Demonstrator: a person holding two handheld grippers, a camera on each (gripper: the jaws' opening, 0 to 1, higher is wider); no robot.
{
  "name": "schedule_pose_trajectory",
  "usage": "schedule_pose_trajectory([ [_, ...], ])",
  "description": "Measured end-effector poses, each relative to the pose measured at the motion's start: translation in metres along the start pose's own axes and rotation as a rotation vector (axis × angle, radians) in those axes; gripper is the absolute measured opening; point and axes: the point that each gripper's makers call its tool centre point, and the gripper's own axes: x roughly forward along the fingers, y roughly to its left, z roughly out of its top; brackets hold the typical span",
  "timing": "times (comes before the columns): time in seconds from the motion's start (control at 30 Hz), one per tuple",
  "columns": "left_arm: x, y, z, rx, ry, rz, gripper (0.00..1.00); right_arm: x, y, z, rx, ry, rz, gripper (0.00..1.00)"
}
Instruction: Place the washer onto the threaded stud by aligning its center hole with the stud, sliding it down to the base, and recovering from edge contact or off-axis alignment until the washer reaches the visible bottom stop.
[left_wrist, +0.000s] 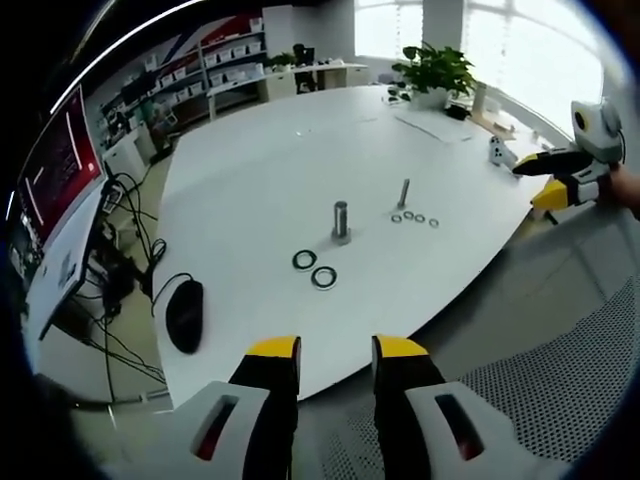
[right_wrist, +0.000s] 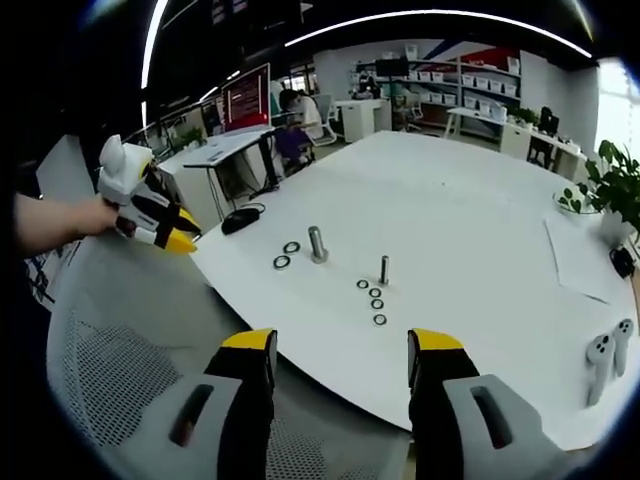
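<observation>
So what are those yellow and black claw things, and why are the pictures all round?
Those claws are tools. A person holds one hand-held gripper in each hand, and each carries a small fisheye camera, which makes the pictures round. In the left gripper view, the left hand-held gripper pokes up from the bottom with its jaws open and nothing between them, and the other one shows at the right edge. In the right gripper view, the right hand-held gripper does the same, also open and empty.

Both look at a big white table. On it stand a thick metal stud and a thinner threaded stud. Two larger washers lie by the thick one, and four small washers lie in a row by the thin one. A black computer mouse sits near the edge.
</observation>
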Motion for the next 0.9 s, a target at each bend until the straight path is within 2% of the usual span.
schedule_pose_trajectory([
  [0.57,0.0018,-0.0037,-0.0043,0.035,0.032,-0.009,0.27,-0.0014,-0.0027,-0.0004,0.009,-0.004,-0.009,0.54],
  [0.7,0.0016,-0.0003,-0.0027,0.036,0.034,0.010,0.27,-0.0016,-0.0034,0.0001,0.012,-0.006,-0.007,0.54],
  [0.9,0.0047,-0.0053,-0.0060,0.058,0.075,-0.007,0.27,-0.0024,-0.0045,0.0014,0.023,-0.015,-0.006,0.54],
])
